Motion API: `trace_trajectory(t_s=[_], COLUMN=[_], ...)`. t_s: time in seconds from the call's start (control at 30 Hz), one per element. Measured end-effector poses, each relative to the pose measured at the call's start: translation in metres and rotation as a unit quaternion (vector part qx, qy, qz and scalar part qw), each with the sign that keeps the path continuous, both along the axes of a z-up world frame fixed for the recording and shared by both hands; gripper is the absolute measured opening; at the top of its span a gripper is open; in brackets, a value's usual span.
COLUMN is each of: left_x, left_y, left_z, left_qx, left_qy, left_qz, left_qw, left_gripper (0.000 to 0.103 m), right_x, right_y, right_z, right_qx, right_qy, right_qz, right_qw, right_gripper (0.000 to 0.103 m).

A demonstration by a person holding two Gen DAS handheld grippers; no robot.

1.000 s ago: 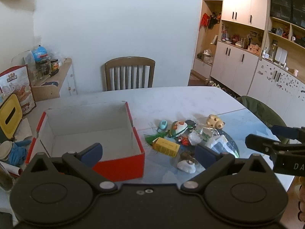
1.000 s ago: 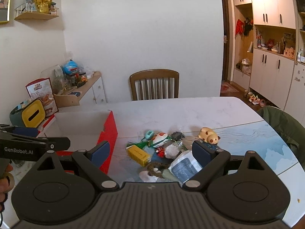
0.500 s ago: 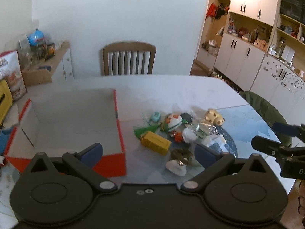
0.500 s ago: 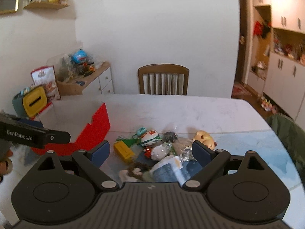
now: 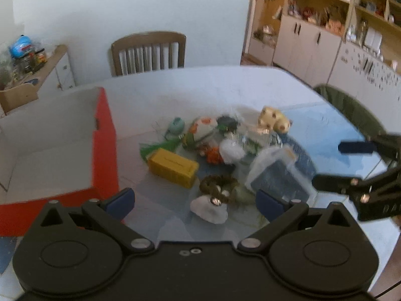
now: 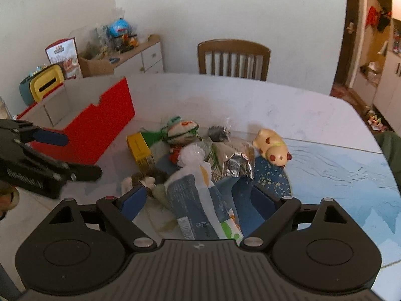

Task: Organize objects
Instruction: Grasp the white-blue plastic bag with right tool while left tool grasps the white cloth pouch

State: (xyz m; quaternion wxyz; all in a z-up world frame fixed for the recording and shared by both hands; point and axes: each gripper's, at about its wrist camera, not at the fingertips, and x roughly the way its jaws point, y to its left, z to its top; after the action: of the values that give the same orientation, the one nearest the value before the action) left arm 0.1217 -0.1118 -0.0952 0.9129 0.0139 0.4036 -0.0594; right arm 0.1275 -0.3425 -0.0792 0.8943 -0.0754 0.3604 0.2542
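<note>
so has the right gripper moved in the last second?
Yes. The right gripper has pushed forward and down toward the toy pile: the blue-and-white packet now sits between its open fingers, and the wooden chair has shifted right in its view.

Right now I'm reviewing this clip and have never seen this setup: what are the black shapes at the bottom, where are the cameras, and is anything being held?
There is no robot. A person holds a two-finger gripper in each hand, and each gripper has a fisheye camera looking forward along its fingers. The black shapes are the gripper bodies; the blue pads are the fingertips. One picture looks out from the left gripper, the other from the right gripper, and each shows the other gripper at its edge. Both are open and hold nothing. On the table stands an open red box; no contents are visible. Beside it is a pile of small things, including a yellow block, a cream toy animal and a plastic packet.
</note>
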Motion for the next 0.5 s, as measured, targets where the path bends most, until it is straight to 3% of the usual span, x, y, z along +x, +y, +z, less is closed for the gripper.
trace_trajectory(t_s=[0.33, 0.5], left_x=[0.019, 0.028], left_y=[-0.017, -0.02], left_z=[-0.051, -0.068], left_qx=[0.01, 0.02], left_qy=[0.034, 0.042], left_qz=[-0.01, -0.015], left_qw=[0.9993, 0.9988], left_gripper=[0.1, 0.096], right_x=[0.033, 0.037], right_y=[-0.005, 0.0], right_z=[-0.04, -0.05], right_qx=[-0.019, -0.029], right_qy=[0.051, 0.052], right_qz=[0.033, 0.05], right_qw=[0.998, 0.997], right_gripper=[0.084, 0.075])
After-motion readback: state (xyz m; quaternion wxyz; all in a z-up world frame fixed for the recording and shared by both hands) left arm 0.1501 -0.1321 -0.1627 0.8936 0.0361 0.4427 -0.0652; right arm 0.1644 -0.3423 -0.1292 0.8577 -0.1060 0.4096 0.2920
